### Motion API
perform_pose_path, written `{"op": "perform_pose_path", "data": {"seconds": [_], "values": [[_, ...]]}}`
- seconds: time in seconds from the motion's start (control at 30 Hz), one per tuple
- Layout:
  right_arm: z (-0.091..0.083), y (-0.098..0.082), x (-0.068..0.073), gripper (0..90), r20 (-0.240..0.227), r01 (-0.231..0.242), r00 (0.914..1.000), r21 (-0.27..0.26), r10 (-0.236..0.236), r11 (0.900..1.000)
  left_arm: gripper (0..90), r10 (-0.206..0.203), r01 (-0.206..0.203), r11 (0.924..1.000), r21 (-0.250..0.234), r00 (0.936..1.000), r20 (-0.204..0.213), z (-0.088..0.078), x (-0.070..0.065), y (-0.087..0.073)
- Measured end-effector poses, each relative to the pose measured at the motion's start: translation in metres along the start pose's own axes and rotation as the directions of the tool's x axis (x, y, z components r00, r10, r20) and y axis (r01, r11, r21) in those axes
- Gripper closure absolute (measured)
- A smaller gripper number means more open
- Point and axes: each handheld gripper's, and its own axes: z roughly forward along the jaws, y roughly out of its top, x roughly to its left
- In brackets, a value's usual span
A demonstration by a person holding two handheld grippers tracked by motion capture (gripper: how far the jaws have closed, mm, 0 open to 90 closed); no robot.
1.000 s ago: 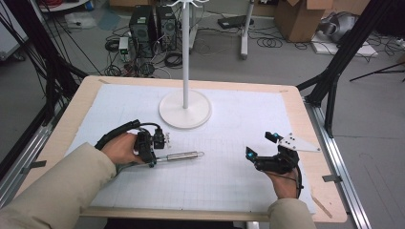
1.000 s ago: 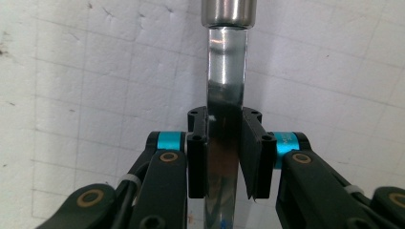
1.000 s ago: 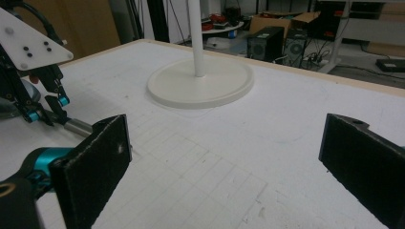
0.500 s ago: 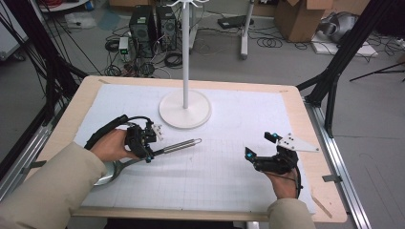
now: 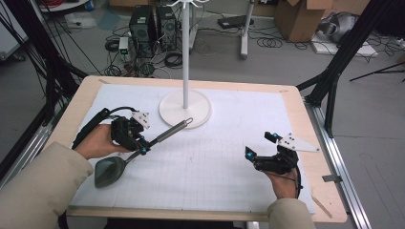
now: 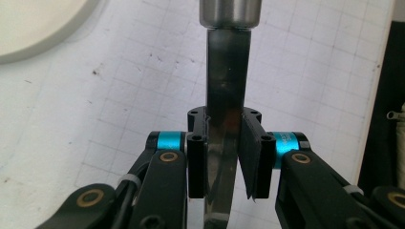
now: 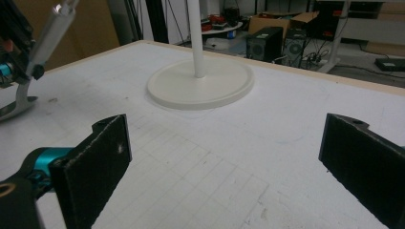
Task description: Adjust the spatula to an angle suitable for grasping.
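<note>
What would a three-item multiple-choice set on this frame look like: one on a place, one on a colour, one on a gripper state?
1. Where does the white stand sit?
A. far middle of the table
B. near right corner
C. on the floor

2. What colour is the stand's round base?
A. black
B. white
C. red

3. What is the left gripper doing?
A. standing open over the mat
B. lying on the table unheld
C. clamped on the ladle

Answers: 1 A, the high view shows its base at the table's far middle. 2 B, the base and pole are white. 3 C, the left gripper view shows both pads pressing the metal handle.
</note>
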Motion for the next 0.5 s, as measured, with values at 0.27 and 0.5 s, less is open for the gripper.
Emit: {"op": "perform_pose_path", "data": {"seconds": [0.27, 0.5], "values": [[0.001, 0.0, -0.001, 2.8, -0.009, -0.017, 0.9998, 0.0, 0.017, 1.0, 74.5, -0.033, 0.031, 0.9936, -0.109, 0.9993, -0.016, -0.023, 0.003, -0.008], [0.0, 0.004, 0.0, 2.8, -0.011, -0.042, 0.9991, -0.044, 0.042, 0.998, 74.5, -0.061, 0.044, 0.973, -0.227, 0.9958, -0.068, -0.041, 0.0, -0.009]]}}
